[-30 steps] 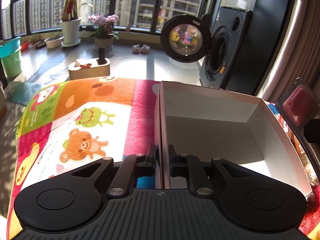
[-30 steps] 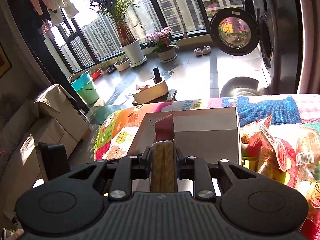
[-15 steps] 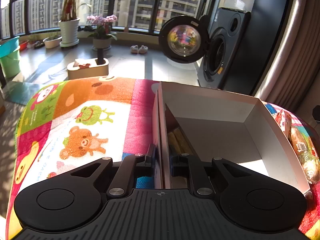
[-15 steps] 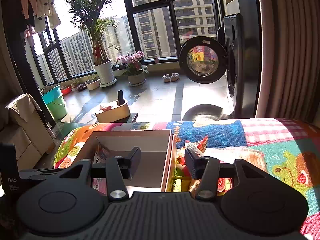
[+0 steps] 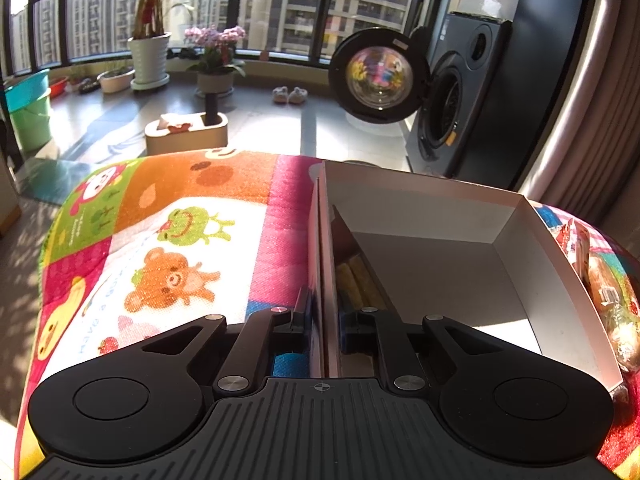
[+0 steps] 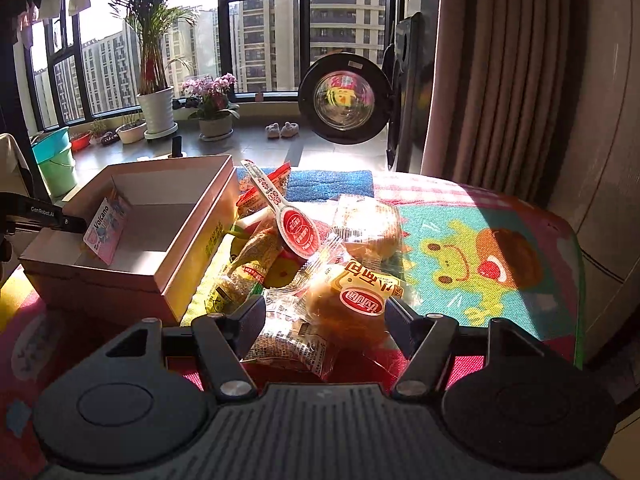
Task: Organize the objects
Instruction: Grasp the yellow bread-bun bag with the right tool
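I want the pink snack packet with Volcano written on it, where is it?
In the right wrist view, the Volcano packet is on the left, leaning against the left wall inside the cardboard box, close to the left gripper clamped on that wall.

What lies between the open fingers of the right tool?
A wrapped golden bun with a red-and-yellow label lies between the open fingers of the right tool, in the right wrist view.
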A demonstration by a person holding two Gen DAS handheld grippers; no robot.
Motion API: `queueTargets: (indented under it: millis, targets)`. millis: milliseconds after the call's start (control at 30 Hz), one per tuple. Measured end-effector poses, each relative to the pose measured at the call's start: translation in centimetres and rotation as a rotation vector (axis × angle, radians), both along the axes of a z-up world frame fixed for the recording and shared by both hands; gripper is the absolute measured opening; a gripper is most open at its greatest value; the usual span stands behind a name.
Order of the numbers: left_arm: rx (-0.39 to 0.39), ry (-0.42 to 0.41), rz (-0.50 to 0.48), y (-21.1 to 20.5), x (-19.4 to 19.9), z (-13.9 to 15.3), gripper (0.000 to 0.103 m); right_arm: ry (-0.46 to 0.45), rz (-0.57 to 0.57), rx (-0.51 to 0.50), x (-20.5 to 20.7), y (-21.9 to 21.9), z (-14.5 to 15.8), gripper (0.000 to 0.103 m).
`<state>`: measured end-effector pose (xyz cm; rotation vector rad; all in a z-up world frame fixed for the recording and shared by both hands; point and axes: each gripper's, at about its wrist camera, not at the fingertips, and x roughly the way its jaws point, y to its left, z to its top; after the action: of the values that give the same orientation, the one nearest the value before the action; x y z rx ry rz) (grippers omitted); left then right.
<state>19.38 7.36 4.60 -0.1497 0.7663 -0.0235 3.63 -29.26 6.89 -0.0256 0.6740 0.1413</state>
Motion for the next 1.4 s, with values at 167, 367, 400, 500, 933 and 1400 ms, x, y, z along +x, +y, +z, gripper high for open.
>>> queueTargets:
  millis: [167,367,400,500,933,1400]
  targets:
    - [0.001,0.005,-0.002,0.0,-0.2,0.0,0.013,0.032,0.049,0.115,2.5,1.6,0.4,0.066]
    - [0.0,0.008,-0.003,-0.1,-0.4,0.0,0.013,0.016,0.045,0.06,8.6,3.2,1.1,0.065]
    - [-0.003,0.007,-0.002,-0.1,-0.5,-0.1,0.013,0.017,0.035,0.045,10.0,3.4,0.9,0.064]
    - [-0.006,0.006,-0.001,0.0,-0.5,-0.1,0.013,-0.002,0.026,0.018,12.5,4.3,0.6,0.057]
    - [-0.012,0.009,0.0,0.1,-0.6,0.0,0.014,0.004,-0.051,0.053,13.3,2.0,1.3,0.015]
    - [-0.022,0.011,0.008,0.0,-0.6,0.0,0.014,0.176,-0.143,0.165,5.9,-7.5,-2.4,0.041]
